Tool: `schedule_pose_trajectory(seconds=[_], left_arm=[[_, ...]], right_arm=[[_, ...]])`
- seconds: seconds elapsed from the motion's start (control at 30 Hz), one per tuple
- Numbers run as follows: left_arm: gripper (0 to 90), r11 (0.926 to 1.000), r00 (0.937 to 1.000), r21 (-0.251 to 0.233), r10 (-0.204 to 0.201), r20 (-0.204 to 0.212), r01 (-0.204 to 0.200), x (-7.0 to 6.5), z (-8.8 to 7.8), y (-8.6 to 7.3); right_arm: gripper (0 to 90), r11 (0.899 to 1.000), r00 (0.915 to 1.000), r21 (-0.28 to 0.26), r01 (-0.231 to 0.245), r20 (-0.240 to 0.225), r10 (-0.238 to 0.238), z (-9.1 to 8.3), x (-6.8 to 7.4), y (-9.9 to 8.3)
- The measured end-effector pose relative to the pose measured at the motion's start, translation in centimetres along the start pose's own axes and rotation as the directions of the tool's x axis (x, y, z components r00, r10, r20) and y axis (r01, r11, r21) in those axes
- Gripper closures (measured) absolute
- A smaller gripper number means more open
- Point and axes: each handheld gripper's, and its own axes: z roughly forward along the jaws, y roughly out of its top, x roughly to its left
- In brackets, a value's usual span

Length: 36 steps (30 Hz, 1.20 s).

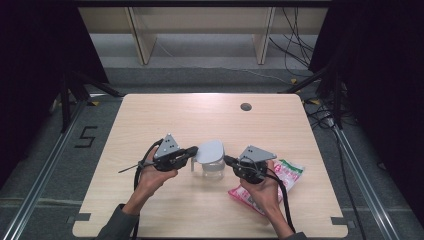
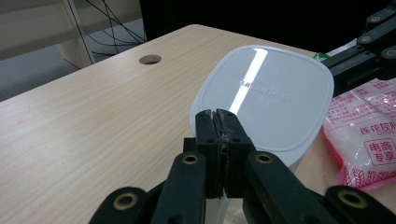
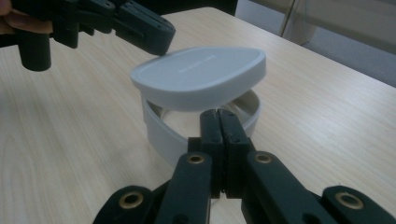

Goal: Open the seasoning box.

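Item: clear container [image 1: 212,169], mid-surface [image 1: 150,125], landmark for all below.
Lid [image 1: 210,151]: tilted above its rim, lifted at my left fingers [image 2: 219,135], which are clamped on its edge.
Right fingers [image 3: 219,135]: pinched on its rim, steadying it.
Pink packet [image 1: 285,175]: beyond my right hand.

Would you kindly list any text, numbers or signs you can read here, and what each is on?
"5": black mark on the floor left of the table.
"电商专享": red box on the pink packet.
Line above it on the packet: too blurred to read surely.
Embossed lettering on the white lid: too faint to read.
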Motion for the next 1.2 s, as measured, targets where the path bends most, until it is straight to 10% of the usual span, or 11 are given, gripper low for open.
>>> schedule_pose_trajectory(seconds=[0.83, 1.2], left_arm=[[38.5, 0.9969, 0.9961, 0.039, -0.07, 0.054, 0.068, 0.1, -2.9, -1.7], [33.1, 0.9941, 0.9927, 0.042, -0.103, 0.064, 0.1, 0.0, -4.0, -3.4]], right_arm=[[90.0, 0.995, 0.9973, -0.074, 0.07, -0.014, -0.072, 1.0, 1.9, 3.0], [90.0, 0.992, 0.9936, -0.079, 0.098, -0.048, -0.102, 2.0, 3.2, 4.1]])
